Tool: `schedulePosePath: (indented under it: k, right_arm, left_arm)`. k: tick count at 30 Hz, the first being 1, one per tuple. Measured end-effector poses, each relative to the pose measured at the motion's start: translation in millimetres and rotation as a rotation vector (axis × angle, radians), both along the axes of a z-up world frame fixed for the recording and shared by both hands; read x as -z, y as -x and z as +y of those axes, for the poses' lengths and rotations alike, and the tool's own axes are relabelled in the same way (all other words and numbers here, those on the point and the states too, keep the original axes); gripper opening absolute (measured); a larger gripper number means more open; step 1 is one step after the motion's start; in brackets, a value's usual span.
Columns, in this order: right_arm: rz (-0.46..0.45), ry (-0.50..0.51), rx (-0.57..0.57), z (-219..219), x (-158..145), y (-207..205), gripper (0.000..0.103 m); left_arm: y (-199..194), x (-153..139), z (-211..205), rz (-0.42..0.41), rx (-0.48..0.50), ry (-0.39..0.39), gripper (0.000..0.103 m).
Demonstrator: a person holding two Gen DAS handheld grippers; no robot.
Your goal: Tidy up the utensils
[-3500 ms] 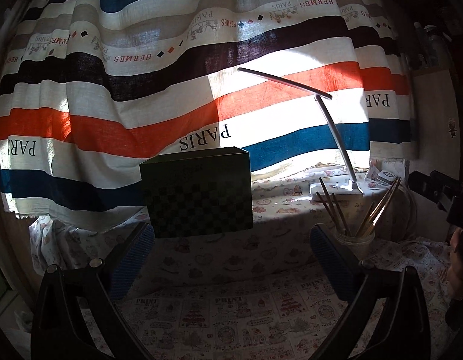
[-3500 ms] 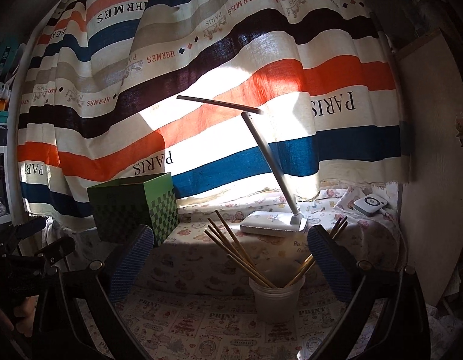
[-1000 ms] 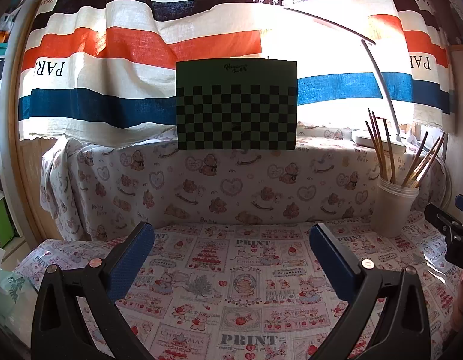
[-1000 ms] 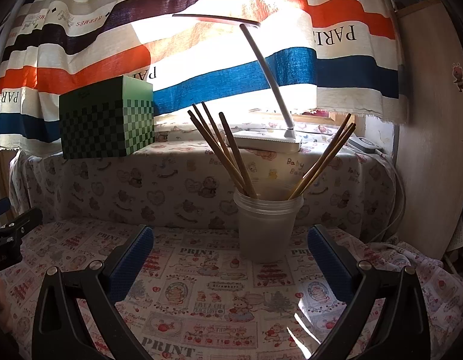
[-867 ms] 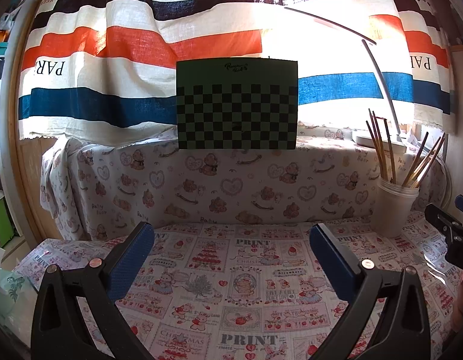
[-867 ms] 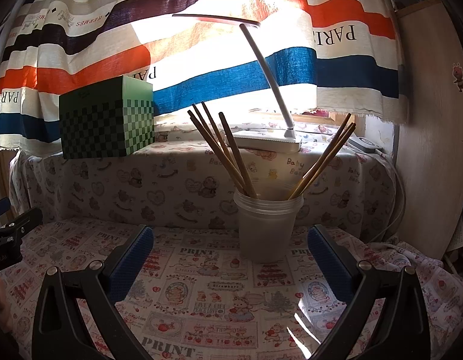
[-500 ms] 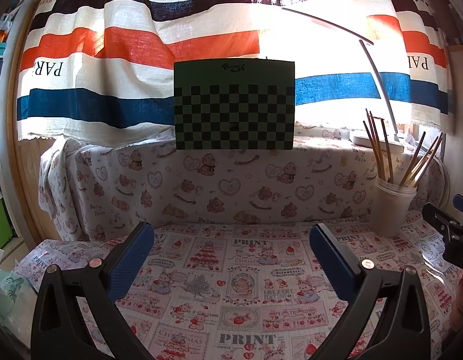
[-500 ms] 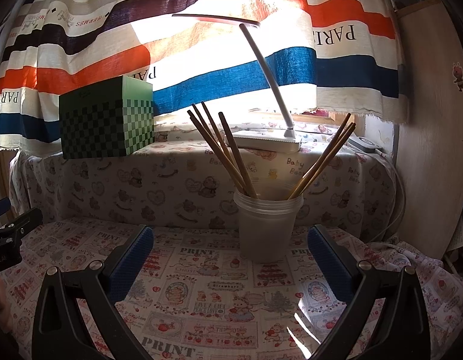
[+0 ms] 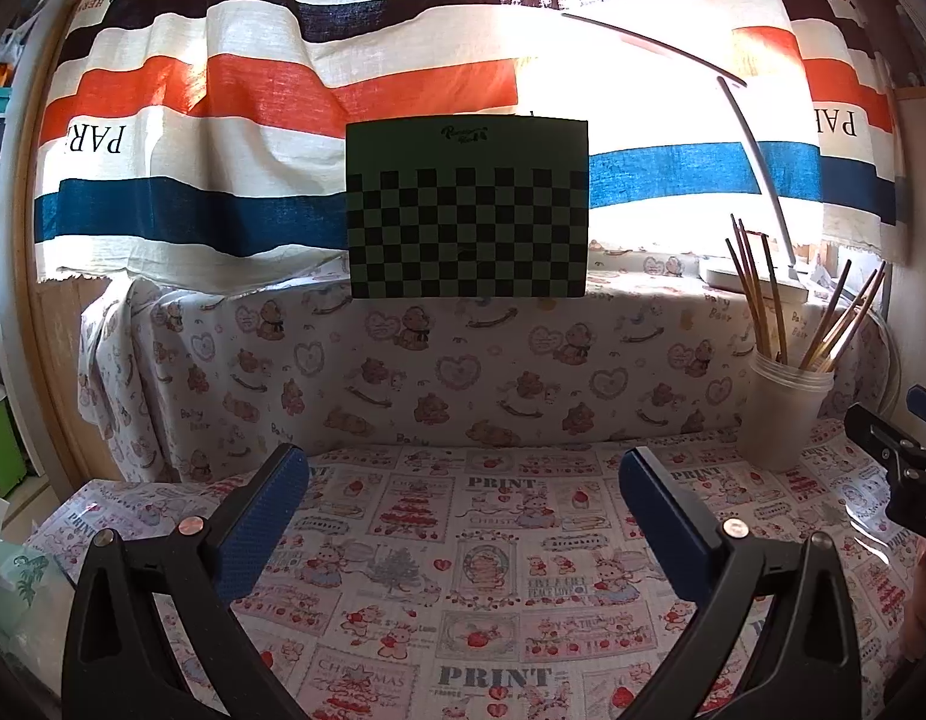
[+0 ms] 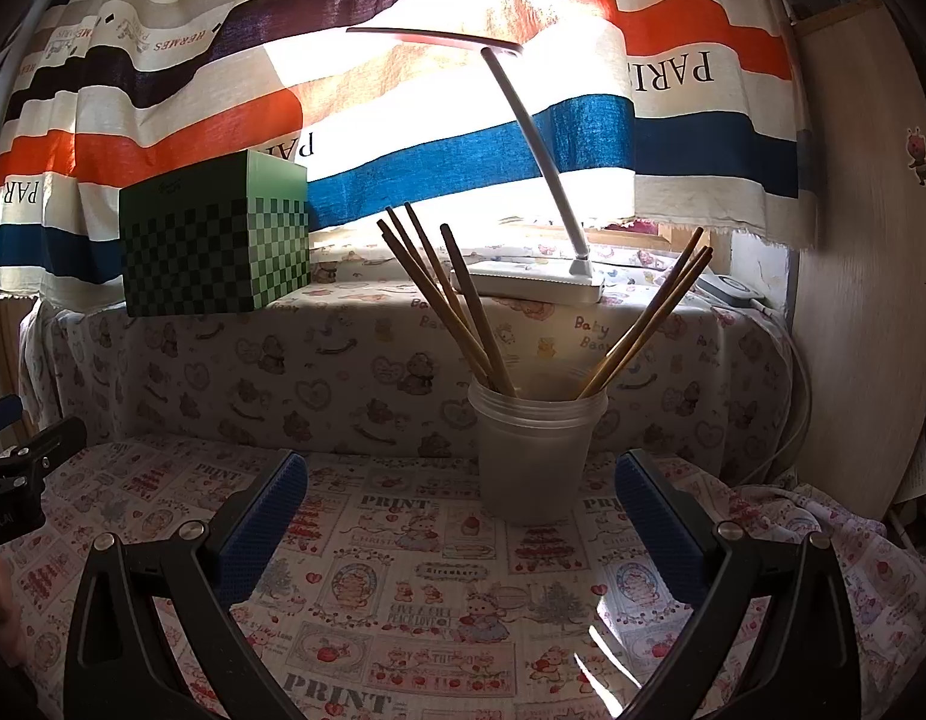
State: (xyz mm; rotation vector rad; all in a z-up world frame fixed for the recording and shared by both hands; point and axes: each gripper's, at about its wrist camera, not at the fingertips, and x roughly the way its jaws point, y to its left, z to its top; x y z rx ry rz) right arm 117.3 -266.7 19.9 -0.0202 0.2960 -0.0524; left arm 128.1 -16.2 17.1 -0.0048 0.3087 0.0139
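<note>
Chopsticks (image 10: 456,300) stand (splayed) in translucent cup (image 10: 538,450) on tabletop (image 10: 438,588); left gripper (image 9: 463,504) and right gripper (image 10: 459,501) both spread, empty.

A green checkered box (image 10: 213,240) stands on a raised ledge draped in bear-print cloth (image 10: 354,360). Right of the box on that ledge sits a white desk lamp (image 10: 532,282). Behind the box hangs a striped curtain (image 9: 252,78). Below the box lies a strawberry-print tablecloth (image 9: 463,540)
</note>
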Motion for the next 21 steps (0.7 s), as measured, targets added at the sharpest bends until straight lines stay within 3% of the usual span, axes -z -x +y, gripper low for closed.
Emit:
schedulePosePath:
  k: [21]
  right_arm:
    - [0.000, -0.002, 0.002, -0.1, 0.1, -0.4, 0.103]
  left_arm:
    - [-0.1, 0.1, 3.4, 0.001, -0.010, 0.004, 0.103]
